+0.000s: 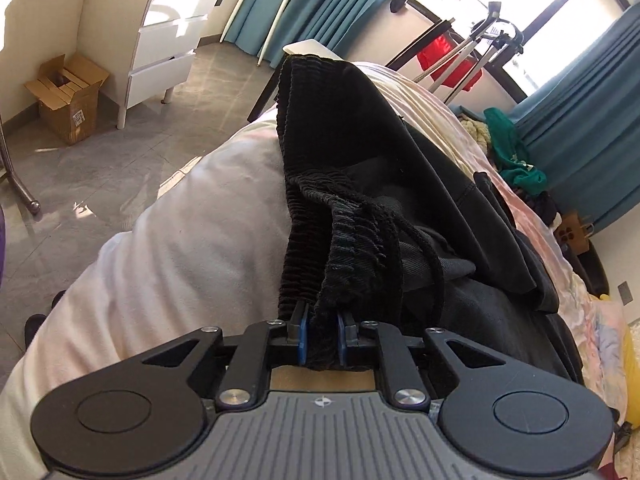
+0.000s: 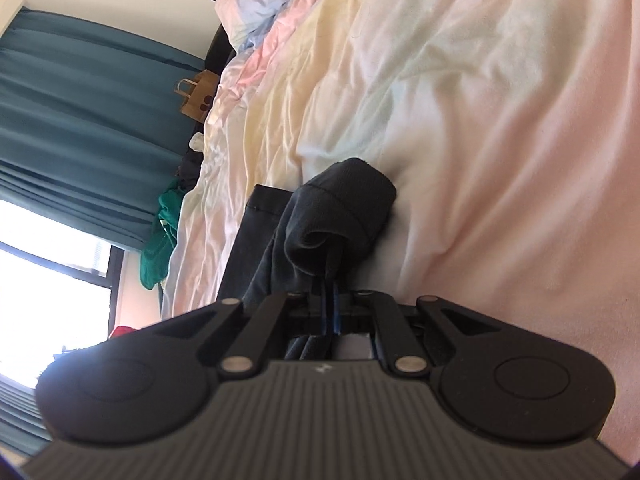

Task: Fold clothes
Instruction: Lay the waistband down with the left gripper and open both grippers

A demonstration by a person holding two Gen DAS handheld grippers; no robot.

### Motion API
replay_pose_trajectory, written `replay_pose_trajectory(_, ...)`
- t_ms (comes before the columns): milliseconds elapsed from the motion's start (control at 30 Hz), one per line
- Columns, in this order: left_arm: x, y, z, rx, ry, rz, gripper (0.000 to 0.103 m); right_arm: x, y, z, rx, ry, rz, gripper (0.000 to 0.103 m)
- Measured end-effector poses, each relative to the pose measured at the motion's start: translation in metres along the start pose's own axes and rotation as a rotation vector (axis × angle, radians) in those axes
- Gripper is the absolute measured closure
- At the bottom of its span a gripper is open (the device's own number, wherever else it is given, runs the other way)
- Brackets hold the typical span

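A: Where is the garment at this moment, and who is holding it?

B: The black trousers (image 1: 360, 168) lie along the bed (image 1: 192, 220), on the pale pink sheet. The left tongs (image 1: 320, 336) are closed on the ribbed elastic waistband (image 1: 348, 248); the blue pads press the bunched cloth from both sides. The right tongs (image 2: 330, 304) are closed on a dark hem end (image 2: 344, 208) of the same black cloth, which curls over the tips.

A: Why is it held at two ends?

B: I think two grips, one at the waist and one at the far end, let the person keep the cloth stretched and bring one end toward the other. This is my judgement only. The trousers are already doubled in some places, and the drawstring (image 1: 432, 264) hangs loose, so I cannot tell how far the folding is.

A: Is there room to move?

B: To the right tongs' side the sheet is wide and free, only wrinkled. On the left side the edge of the bed is near the waistband, and beyond it is the grey floor (image 1: 120, 184), so the cloth could slip down there. Near the curtain (image 1: 592, 92) lies a green garment (image 1: 516, 156) with other clothes; they are well apart from the trousers and do not block them.
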State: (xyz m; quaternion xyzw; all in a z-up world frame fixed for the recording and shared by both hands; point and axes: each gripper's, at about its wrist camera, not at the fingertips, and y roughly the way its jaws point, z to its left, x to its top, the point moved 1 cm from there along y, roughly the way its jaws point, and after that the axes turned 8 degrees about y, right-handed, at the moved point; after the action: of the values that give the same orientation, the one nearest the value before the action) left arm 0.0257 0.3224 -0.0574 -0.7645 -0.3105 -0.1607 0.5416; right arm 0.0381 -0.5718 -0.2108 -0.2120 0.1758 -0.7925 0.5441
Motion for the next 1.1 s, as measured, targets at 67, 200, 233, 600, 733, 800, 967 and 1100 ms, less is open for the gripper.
replay_pose_trajectory(67,0.0,-0.021,-0.003,0.04,0.024,-0.022,0.081,0.0,-0.001,0.001,-0.002,-0.01,0.006,0.097)
replay_pose_trajectory(200,0.003,-0.067,-0.014,0.1,0.091,-0.097,0.074,0.002,-0.002,-0.003,0.01,0.022,0.03,0.096)
replay_pose_trajectory(233,0.004,-0.075,-0.021,0.115,0.117,-0.113,0.074,0.003,-0.002,-0.004,0.015,0.033,0.037,0.096)
replay_pose_trajectory(600,0.012,-0.057,-0.157,0.089,0.392,-0.306,0.055,0.008,-0.009,-0.012,0.05,0.07,0.127,0.092)
replay_pose_trajectory(733,0.008,0.001,-0.205,-0.018,0.38,-0.265,0.054,0.009,-0.013,-0.019,0.046,0.096,0.165,0.078)
replay_pose_trajectory(800,0.002,0.029,-0.22,-0.015,0.383,-0.267,0.054,0.009,-0.015,-0.022,0.053,0.109,0.189,0.071)
replay_pose_trajectory(967,-0.021,0.075,-0.236,0.025,0.372,-0.211,0.054,0.01,-0.019,-0.027,0.089,0.15,0.243,0.057)
replay_pose_trajectory(1100,-0.037,0.085,-0.247,0.053,0.451,-0.184,0.053,0.006,-0.013,-0.027,0.091,0.163,0.286,0.056)
